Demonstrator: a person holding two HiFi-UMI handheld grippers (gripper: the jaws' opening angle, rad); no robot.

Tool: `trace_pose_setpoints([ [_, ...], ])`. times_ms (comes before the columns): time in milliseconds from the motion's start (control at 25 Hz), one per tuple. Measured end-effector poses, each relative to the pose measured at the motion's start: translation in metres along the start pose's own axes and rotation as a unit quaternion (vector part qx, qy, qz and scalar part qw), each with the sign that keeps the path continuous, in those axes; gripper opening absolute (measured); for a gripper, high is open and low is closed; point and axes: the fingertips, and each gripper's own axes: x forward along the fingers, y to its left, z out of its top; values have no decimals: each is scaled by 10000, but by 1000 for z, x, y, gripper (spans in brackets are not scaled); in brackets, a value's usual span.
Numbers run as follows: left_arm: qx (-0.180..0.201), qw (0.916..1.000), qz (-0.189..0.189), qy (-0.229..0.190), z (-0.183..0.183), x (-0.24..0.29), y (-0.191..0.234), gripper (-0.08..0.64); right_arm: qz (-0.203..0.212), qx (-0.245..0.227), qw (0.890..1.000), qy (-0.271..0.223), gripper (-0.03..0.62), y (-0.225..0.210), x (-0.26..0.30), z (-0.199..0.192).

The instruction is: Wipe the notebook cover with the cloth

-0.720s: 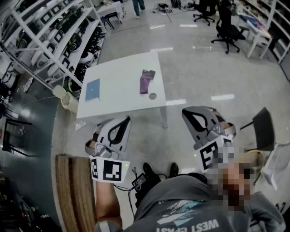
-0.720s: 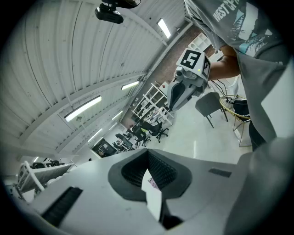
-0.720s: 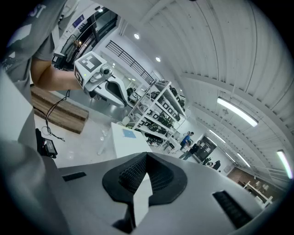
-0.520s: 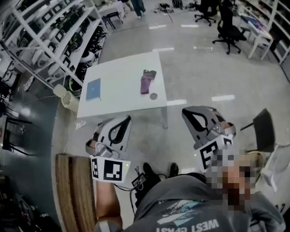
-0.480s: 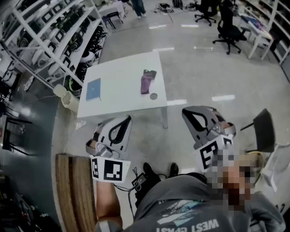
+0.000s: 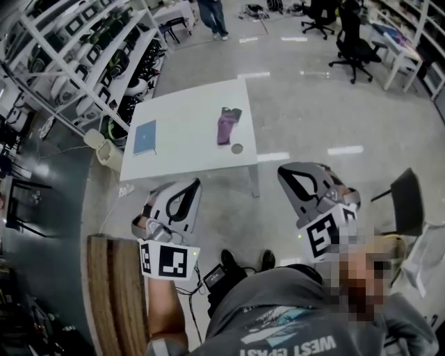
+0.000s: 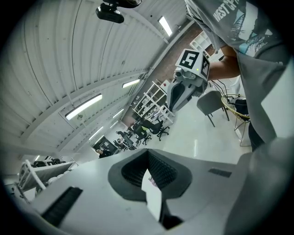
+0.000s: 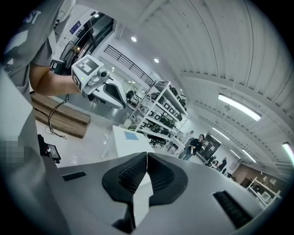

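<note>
Since the earlier frames the head view has shifted only a little: the white table sits slightly lower in it, and the legs of a person walking at the far end of the floor show more fully. Both grippers hang where they were, in front of the wearer's body and well short of the table. The left gripper has its jaws closed tip to tip with nothing between them. The right gripper is closed in the same way and is also empty. Neither touches anything. The notebook lies ahead of the left gripper and well apart from it, closed and flat, blue cover up, near the table's left edge. The cloth lies ahead of the gap between the two grippers, well apart from both. It is a purple bunched strip with a dark grey part at its far end. A small round object lies just on the cloth's near side.
</note>
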Motion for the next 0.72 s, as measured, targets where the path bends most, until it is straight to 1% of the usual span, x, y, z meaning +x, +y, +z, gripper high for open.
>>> trace_pose_setpoints([
  [80,-85,10000,-1,-46,0,1,-1,0,34,73,10000,-33,31,-2,1,0],
  [200,-103,9999,13,-2,-2,2,0,0,45,96,9999,-78,32,-4,5,0],
  [400,-21,9998,76,190,-11,-2,10,0,71,106,9999,-72,31,-4,21,-1],
  [560,-184,9996,59,194,-32,3,15,0,142,124,9998,-56,31,-3,40,2],
  [640,-141,9996,27,256,-41,6,22,0,161,134,9998,-22,31,-3,53,3],
  [720,-207,9995,-4,218,-53,9,27,0,175,162,9997,17,31,-3,68,5],
])
